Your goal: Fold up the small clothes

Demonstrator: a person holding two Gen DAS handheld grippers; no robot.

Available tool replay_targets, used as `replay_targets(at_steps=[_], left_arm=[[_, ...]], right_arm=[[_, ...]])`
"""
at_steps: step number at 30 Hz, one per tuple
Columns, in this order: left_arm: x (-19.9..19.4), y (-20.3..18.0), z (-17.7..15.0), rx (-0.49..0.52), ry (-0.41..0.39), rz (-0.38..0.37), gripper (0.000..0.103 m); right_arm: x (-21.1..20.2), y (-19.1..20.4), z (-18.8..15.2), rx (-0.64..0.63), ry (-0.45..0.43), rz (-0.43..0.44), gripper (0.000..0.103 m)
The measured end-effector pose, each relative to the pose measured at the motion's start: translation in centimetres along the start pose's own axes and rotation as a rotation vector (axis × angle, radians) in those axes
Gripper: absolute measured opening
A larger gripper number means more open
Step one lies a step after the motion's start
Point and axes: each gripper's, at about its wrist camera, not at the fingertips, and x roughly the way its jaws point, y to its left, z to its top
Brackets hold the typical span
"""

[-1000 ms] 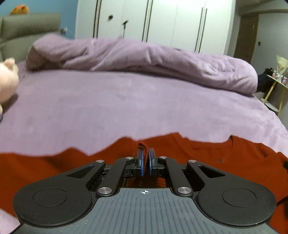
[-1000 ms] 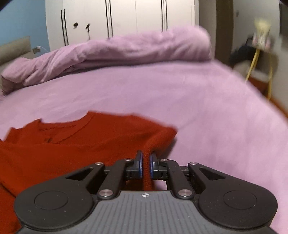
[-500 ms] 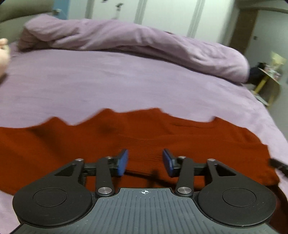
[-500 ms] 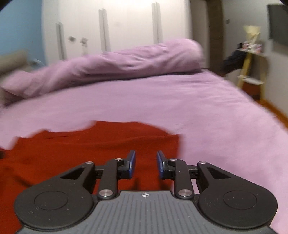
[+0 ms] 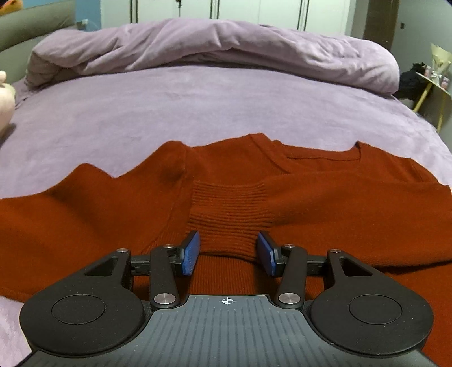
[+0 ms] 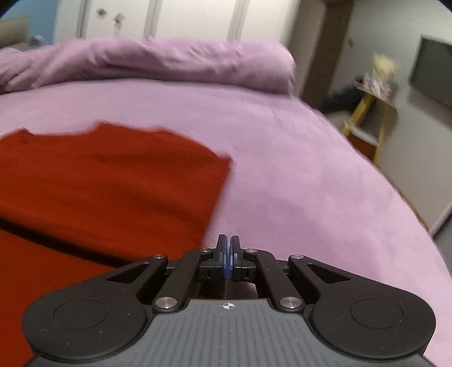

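A rust-red knitted sweater (image 5: pixel 113 214) lies flat on the purple bed sheet (image 5: pixel 197 107). A sleeve is folded across its body, with the ribbed cuff (image 5: pixel 228 217) in the middle. My left gripper (image 5: pixel 228 254) is open just above the cuff's near edge, holding nothing. In the right wrist view the sweater (image 6: pixel 99 183) lies to the left, its right edge folded straight. My right gripper (image 6: pixel 227 254) is shut and empty over the bare sheet (image 6: pixel 296 169), just right of the sweater's edge.
A rolled purple duvet (image 5: pixel 212 48) lies across the far side of the bed. A pink plush toy (image 5: pixel 5 98) sits at the left edge. A yellow-legged side table (image 6: pixel 367 113) stands beyond the bed's right side. White wardrobe doors (image 5: pixel 240 11) stand behind.
Both grippers let go of the red sweater, which now lies flat with the sleeve folded over. The left gripper stayed open; the right one opened, moved right off the sweater and shut empty.
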Motion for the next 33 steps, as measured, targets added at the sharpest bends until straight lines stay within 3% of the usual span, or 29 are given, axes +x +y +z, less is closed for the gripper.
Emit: replay_targets(at_steps=[3, 7, 11, 12, 17, 23, 27, 29, 31, 33], left_arm=[[-0.6, 0.3, -0.1, -0.021, 0.019, -0.004, 0.057], [-0.9, 0.7, -0.6, -0.056, 0.035, -0.006, 0.06], [-1.3, 0.4, -1.1, 0.017, 0.052, 0.027, 0.062], [-1.5, 0.4, -1.2, 0.026, 0.053, 0.034, 0.064], [-2.2, 0.6, -1.7, 0.021, 0.063, 0.049, 0.066], [-3.9, 0.9, -2.3, 0.026, 0.085, 0.059, 0.068], [-6.2, 1.9, -3.3, 0.002, 0.1, 0.06, 0.068], [-8.1, 2.6, -4.5, -0.017, 0.099, 0.029, 0.068], [-10.3, 3.0, -6.4, -0.017, 0.097, -0.028, 0.068], [-12.2, 3.1, -8.8, -0.003, 0.1, -0.06, 0.07]], right_arm=[[-0.8, -0.9, 0.7, 0.047, 0.007, 0.032, 0.0], [-3.6, 0.6, 1.6, 0.054, -0.091, 0.158, 0.005], [-2.6, 3.0, 1.1, -0.014, -0.029, 0.22, 0.006], [-2.1, 3.4, 0.6, -0.039, -0.007, 0.211, 0.006], [-2.5, 3.5, -0.9, -0.12, -0.074, 0.189, 0.004], [-3.2, 4.5, -0.6, -0.197, -0.078, 0.125, 0.004], [-4.9, 4.7, -0.9, -0.213, -0.056, 0.076, 0.005], [-6.4, 4.6, -1.5, -0.181, 0.008, 0.049, 0.005], [-9.5, 3.7, -2.9, -0.088, -0.015, 0.156, 0.008], [-12.2, 2.9, -5.0, -0.031, -0.019, 0.25, 0.02]])
